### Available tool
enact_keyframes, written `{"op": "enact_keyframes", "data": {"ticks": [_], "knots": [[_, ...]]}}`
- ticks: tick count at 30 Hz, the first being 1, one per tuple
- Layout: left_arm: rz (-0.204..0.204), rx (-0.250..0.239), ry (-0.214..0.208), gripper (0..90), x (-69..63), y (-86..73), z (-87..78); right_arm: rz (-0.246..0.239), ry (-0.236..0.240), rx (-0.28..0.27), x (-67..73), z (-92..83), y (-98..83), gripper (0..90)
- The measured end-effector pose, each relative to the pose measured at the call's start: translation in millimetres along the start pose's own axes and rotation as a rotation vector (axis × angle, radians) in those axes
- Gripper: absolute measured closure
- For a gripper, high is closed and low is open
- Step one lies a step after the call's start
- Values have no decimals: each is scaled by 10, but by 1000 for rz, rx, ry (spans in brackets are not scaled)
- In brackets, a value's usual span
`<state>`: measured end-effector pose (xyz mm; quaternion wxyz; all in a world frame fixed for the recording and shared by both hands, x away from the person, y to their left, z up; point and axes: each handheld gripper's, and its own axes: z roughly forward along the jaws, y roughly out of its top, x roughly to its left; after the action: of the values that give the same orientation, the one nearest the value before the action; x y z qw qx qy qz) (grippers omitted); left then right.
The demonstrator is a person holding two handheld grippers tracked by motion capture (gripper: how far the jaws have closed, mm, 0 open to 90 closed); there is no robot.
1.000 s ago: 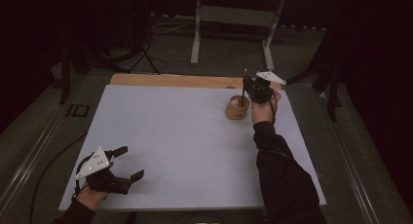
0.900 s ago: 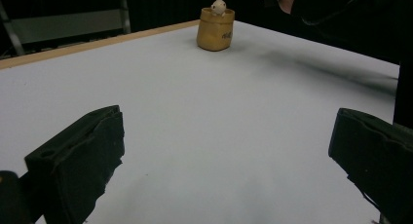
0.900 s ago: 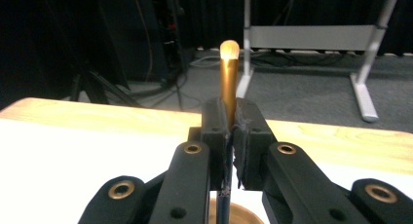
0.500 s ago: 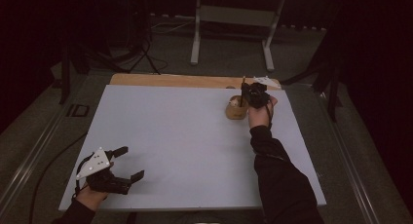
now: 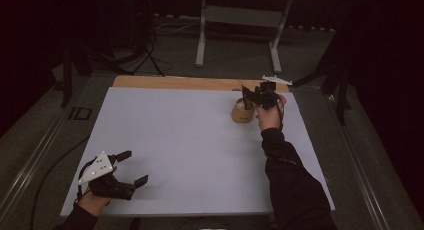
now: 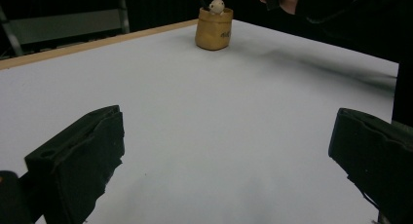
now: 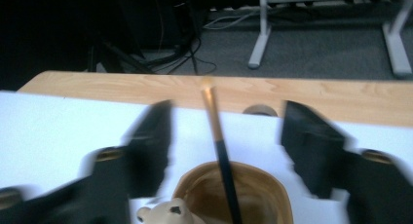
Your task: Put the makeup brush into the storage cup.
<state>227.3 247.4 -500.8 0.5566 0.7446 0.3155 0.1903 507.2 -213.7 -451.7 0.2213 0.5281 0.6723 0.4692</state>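
White tabletop [image 5: 190, 140] fills the middle of the high view, with a wooden strip [image 5: 175, 82] along its far edge, and I keep it bare so both hands have room to work. Toward the upper right of that frame sits the wooden cup [image 5: 242, 112], placed near the far edge where my right arm reaches it without crossing the board. My right gripper [image 5: 252, 97] hangs just above the cup; in the right gripper view its jaws have just been opening and stand well apart either side of the pencil [image 7: 219, 151], touching nothing. I judge the pencil to be freshly let go, since it leans inside the cup on its own, beside a small pale animal figure [image 7: 168, 212] poking over the rim. My left gripper [image 5: 127, 167] rests at the lower left of the high view, jaws wide and empty, parked well apart from the cup so it stays out of the way.
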Motion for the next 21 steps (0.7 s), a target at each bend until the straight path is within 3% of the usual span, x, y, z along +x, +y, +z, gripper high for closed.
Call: {"op": "enact_keyframes", "data": {"ticks": [1,4,5,9,13,21], "knots": [[-2,-1,-1,4,2,0,0,-18,26,21,23,-19,27,199],[-2,1,-1,4,2,0,1,-36,55,40,40,-56,54,150],[0,2,0,4,0,0,4,-109,96,86,61,-105,77,123],[-1,0,1,4,-1,2,0,-151,138,123,119,-211,91,102],[0,1,1,4,-4,3,2,-175,154,129,158,-298,83,102],[1,1,0,4,-6,4,6,-140,181,112,129,-473,71,102]]}}
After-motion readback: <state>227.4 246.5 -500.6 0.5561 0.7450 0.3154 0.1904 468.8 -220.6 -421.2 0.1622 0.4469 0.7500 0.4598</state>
